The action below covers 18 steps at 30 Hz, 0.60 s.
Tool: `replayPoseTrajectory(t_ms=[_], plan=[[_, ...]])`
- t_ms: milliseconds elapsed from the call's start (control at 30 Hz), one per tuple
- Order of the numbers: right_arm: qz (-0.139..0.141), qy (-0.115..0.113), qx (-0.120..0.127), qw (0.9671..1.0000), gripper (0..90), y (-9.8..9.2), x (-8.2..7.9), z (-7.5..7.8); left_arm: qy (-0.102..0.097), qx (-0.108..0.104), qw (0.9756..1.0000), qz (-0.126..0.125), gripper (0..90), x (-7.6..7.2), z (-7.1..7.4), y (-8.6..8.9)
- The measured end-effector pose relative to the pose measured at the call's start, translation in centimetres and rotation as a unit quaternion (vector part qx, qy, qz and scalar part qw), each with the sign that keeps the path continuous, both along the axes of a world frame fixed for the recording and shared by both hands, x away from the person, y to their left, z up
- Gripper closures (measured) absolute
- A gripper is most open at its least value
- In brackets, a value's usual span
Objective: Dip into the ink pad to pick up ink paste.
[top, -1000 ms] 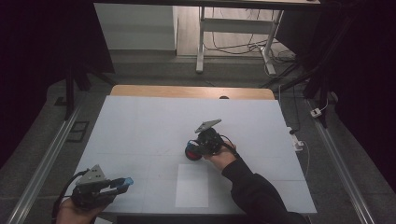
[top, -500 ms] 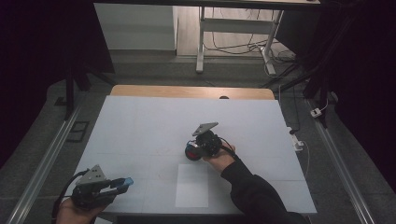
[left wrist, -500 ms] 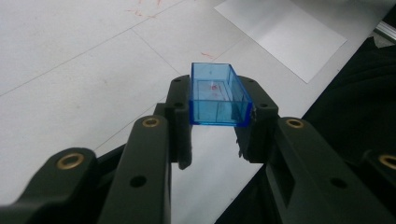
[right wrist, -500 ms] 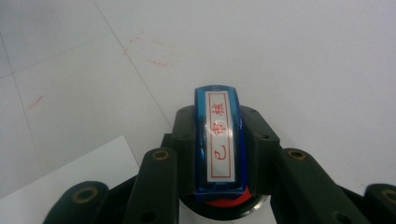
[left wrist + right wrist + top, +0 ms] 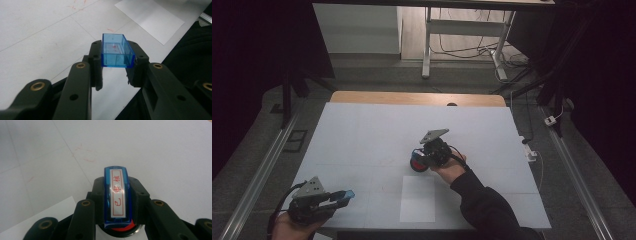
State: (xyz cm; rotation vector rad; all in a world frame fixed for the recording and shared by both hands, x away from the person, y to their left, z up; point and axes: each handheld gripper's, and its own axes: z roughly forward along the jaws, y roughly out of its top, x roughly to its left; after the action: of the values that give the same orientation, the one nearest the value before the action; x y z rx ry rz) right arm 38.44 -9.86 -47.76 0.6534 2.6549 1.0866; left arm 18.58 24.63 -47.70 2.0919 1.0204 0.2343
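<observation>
A white label (image 5: 117, 196) with a red border is showing three red Chinese characters, 已审核, running lengthwise along the top of the blue stamp (image 5: 108, 195).

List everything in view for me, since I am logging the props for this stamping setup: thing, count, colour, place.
stamp: one, blue body with a white label in red characters and a red base, clamped in the right gripper above the table's middle.
stamp cap: one, clear blue, open box shape, clamped in the left gripper at the near left corner.
paper sheet: one, white, flat near the table's near edge, between the two hands.
table: one, white top with faint red marks, wooden strip at the far edge.
left gripper: one, black, fingers closed on the stamp cap.
right gripper: one, black, fingers closed on the stamp.
</observation>
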Motion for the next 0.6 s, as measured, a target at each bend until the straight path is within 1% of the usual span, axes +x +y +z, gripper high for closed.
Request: replayPoseTrajectory(t_ms=[167,333,600], plan=[[0.014,0.005,0.017,0.9998,70.3,-0.6,-0.3,0.8,0.0,-0.001,1.0,-0.001,68.5,0.0,0.0,0.0],[0.024,0.009,0.022,0.9994,70.2,-0.9,-0.8,1.3,0.0,-0.001,1.0,-0.001,68.5,0.0,0.0,0.0],[0.043,0.009,0.027,0.9987,70.2,-1.0,-2.1,2.0,0.001,-0.004,1.0,-0.001,68.5,0.0,0.0,0.1]])
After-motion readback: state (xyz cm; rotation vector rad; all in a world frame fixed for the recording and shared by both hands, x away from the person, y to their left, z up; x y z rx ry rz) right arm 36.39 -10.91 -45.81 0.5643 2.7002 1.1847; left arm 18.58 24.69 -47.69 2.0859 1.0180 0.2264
